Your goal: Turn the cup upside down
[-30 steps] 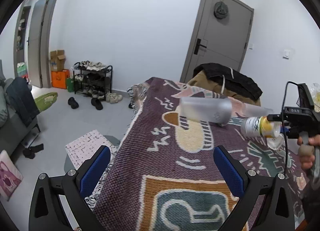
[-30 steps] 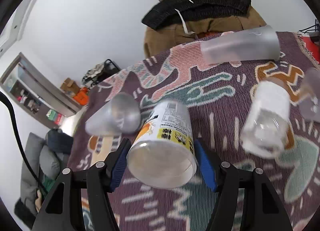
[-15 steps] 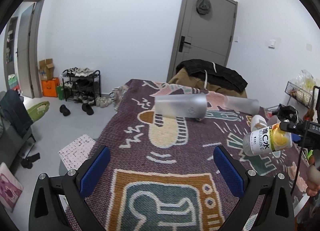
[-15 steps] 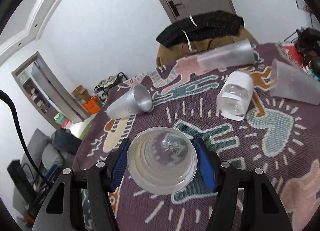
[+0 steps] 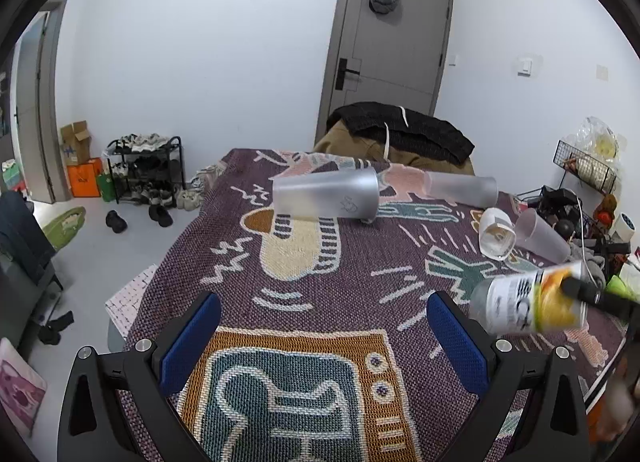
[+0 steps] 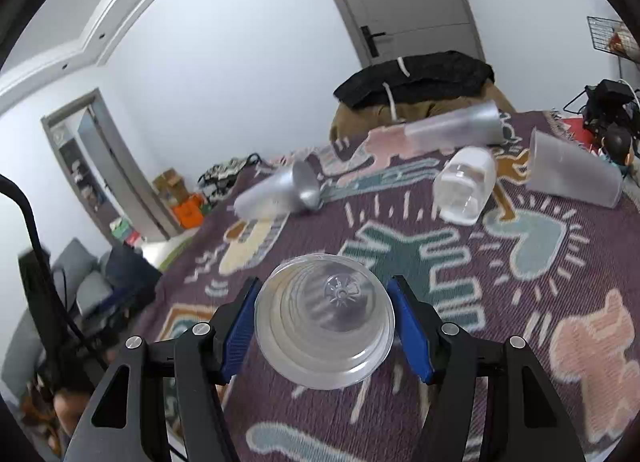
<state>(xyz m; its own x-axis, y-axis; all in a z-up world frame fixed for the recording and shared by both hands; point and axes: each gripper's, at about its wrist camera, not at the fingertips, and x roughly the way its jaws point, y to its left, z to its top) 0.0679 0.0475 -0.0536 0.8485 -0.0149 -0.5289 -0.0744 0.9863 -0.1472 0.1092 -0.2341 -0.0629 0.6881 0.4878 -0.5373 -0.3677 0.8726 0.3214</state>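
Observation:
My right gripper (image 6: 325,322) is shut on a clear plastic cup (image 6: 325,320) with an orange and yellow label; I look into its open mouth and see its bottom. In the left wrist view the same cup (image 5: 530,304) hangs tilted on its side above the patterned blanket (image 5: 304,302), at the right, held by the right gripper's black finger (image 5: 596,296). My left gripper (image 5: 323,336) is open and empty, low over the blanket's near part.
Several other cups lie on their sides on the blanket: a silver one (image 5: 326,194), a frosted one (image 5: 464,190), a white-labelled one (image 5: 496,236) and a translucent one (image 5: 542,236). Clothes (image 5: 404,130) are piled at the far end. A wire rack (image 5: 584,162) and clutter stand at the right.
The right gripper has carried the cup lower and nearer, turning it; the cup's mouth stays toward the right camera. The left gripper has dropped slightly and stays open.

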